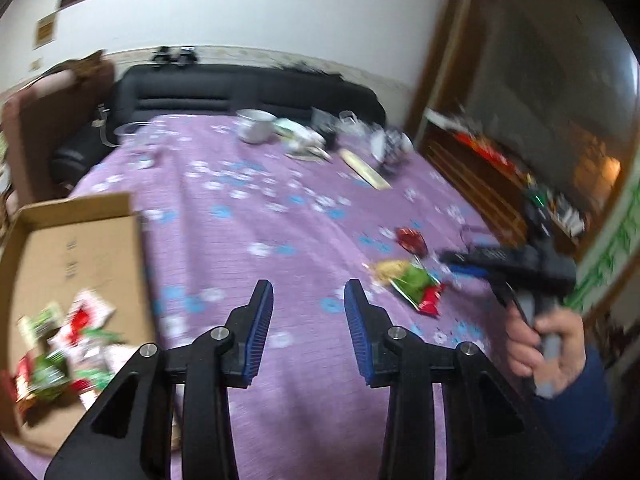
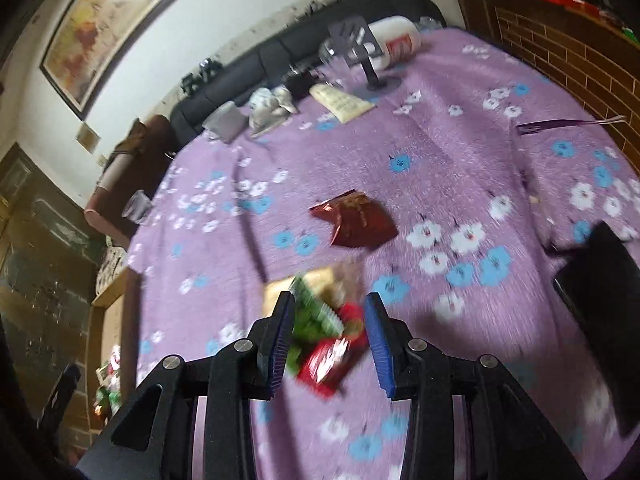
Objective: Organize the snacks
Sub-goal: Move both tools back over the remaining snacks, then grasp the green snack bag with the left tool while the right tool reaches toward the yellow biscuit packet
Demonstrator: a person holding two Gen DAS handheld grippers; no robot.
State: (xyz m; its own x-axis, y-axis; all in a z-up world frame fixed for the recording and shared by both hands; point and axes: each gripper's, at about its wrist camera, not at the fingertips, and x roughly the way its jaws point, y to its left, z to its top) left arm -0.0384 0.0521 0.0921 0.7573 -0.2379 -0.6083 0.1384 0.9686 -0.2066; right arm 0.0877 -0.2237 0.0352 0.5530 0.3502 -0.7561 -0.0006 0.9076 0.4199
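Note:
A cardboard box (image 1: 80, 240) at the left holds several red, green and white snack packets (image 1: 68, 344). My left gripper (image 1: 308, 300) is open and empty over the purple flowered cloth, right of the box. A small pile of snack packets (image 1: 412, 284) lies to its right, with a red packet (image 1: 410, 238) beyond. In the right wrist view my right gripper (image 2: 330, 308) is open, its jaws on either side of the blurred green and red packets (image 2: 320, 336). A dark red packet (image 2: 354, 220) lies further out. The right gripper also shows in the left wrist view (image 1: 460, 262).
A white mug (image 1: 256, 124), papers, a flat yellow pack (image 1: 366, 170) and a white jar (image 2: 396, 42) crowd the far end of the table. A black sofa (image 1: 248, 88) runs behind. A black device (image 2: 600, 280) lies at the right. A brick-pattern cabinet (image 2: 560, 52) stands at the right.

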